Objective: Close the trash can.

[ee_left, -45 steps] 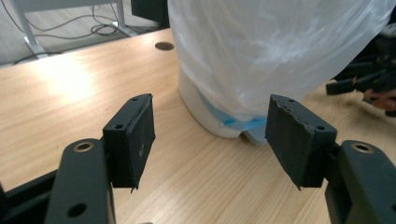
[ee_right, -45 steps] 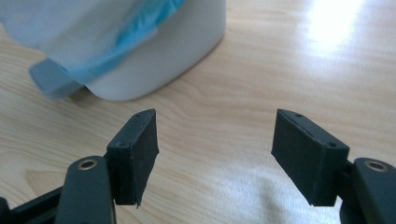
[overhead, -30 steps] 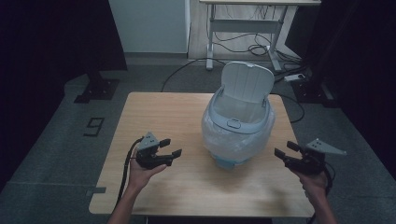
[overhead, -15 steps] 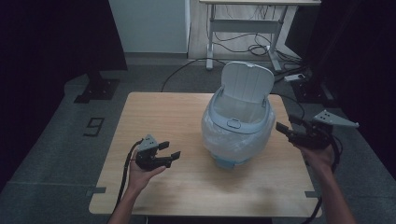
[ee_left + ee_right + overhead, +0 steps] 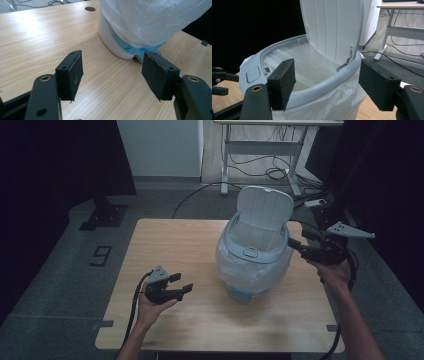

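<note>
A small white plastic waste bin (image 5: 255, 260) with a pale blue-grey rim ring stands on the right half of the light wooden table (image 5: 165, 240), lined with a clear plastic bag (image 5: 235, 267) that bulges out over its sides and hangs almost to its base. Its ribbed white hinged lid (image 5: 265, 210) stands upright at the back, so the mouth is uncovered. The right gripper (image 5: 296, 245) hangs at rim height just beside the bin's right side, pointing in at it; in the right gripper view its black padded jaws stand apart with the rim ring (image 5: 329, 85) between them, neither pad pressing on it. The left gripper (image 5: 181, 283) is held low over the table, to the left of the bin and near it, aimed toward the base; in the left gripper view its jaws are parted with nothing between them but bare wood, the bin's white base (image 5: 112, 42) and a band of blue beyond. Behind the table are a grey floor and a white desk frame (image 5: 260, 150) with cables.
</note>
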Available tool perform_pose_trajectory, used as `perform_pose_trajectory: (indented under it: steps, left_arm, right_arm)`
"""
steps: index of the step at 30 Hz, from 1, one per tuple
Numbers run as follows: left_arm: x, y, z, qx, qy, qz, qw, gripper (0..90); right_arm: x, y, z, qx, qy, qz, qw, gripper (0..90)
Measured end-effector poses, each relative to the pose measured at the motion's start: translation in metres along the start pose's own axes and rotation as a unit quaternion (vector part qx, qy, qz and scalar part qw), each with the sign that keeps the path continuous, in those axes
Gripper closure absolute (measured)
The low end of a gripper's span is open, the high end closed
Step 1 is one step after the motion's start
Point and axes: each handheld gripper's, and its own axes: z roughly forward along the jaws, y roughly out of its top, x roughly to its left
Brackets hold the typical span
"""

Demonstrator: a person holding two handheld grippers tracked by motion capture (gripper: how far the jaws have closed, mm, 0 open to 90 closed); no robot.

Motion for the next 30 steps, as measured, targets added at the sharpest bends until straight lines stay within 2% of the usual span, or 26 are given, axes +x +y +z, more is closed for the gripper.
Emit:
perform_pose_trajectory:
  steps: [10,16,25,29,30]
  left_arm:
    - [0.001,-0.002,0.0,0.0,-0.003,-0.004,1.0,33.2]
    - [0.004,-0.005,0.001,0.003,-0.005,-0.011,0.9999,33.3]
    - [0.008,-0.008,0.003,0.008,-0.002,-0.014,0.9999,33.5]
    - [0.009,-0.01,0.005,0.011,-0.003,-0.015,0.9998,33.6]
    - [0.009,-0.011,0.005,0.012,-0.003,-0.016,0.9998,33.6]
  right_arm:
    - [-0.012,0.018,0.018,0.005,-0.003,0.003,1.0,27.7]
    - [-0.023,0.031,0.029,-0.003,-0.004,0.007,1.0,27.0]
    - [-0.041,0.051,0.057,-0.013,0.013,0.027,0.9995,25.3]
    - [-0.044,0.057,0.064,-0.02,0.024,0.029,0.9991,25.3]
    - [-0.043,0.059,0.066,-0.024,0.034,0.03,0.9987,25.6]
